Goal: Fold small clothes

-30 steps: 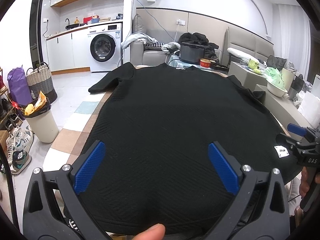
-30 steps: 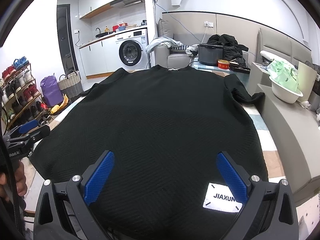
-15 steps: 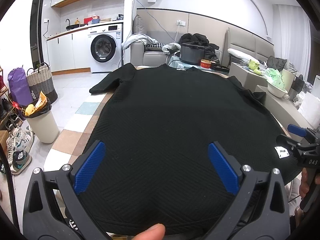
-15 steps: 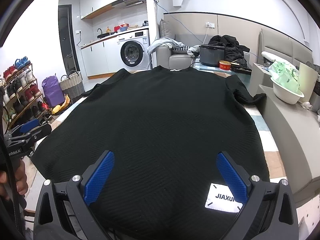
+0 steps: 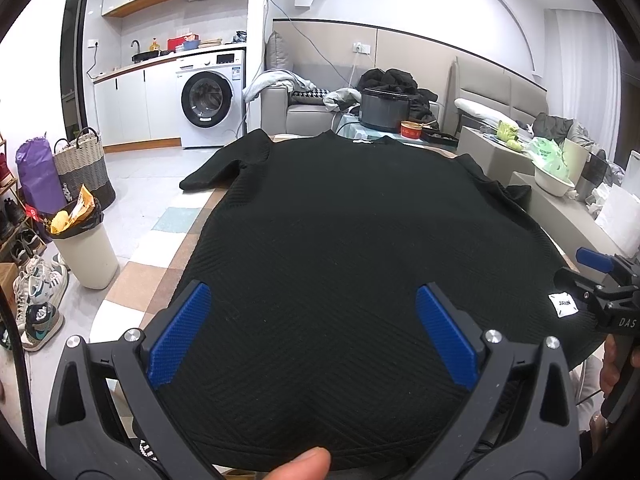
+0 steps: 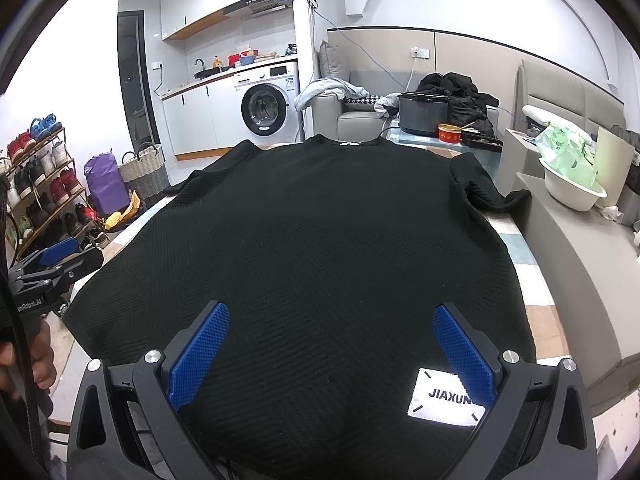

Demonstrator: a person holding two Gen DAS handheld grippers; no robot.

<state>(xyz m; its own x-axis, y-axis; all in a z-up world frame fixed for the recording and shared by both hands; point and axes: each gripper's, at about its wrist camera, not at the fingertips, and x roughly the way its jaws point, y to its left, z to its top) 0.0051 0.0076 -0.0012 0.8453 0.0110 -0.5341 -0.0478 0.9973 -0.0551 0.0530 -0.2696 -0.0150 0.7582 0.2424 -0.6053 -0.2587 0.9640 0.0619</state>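
Note:
A black knit sweater [image 5: 340, 240] lies flat on the table, collar at the far end, hem nearest me; it also shows in the right wrist view [image 6: 320, 240]. Its left sleeve [image 5: 224, 164] hangs off the far left edge. Its right sleeve [image 6: 492, 196] lies bunched at the far right. A white "JIAXUN" label [image 6: 444, 396] sits near the hem at the right. My left gripper [image 5: 312, 332] is open above the hem on the left. My right gripper [image 6: 330, 350] is open above the hem by the label.
A patterned tablecloth [image 5: 160, 248] shows at the table's left edge. A trash bin [image 5: 86, 252] and shoes stand on the floor at left. A dark pot [image 5: 384, 108] and red tin [image 5: 412, 130] sit beyond the collar. A white bowl [image 6: 572, 192] sits on a counter at right.

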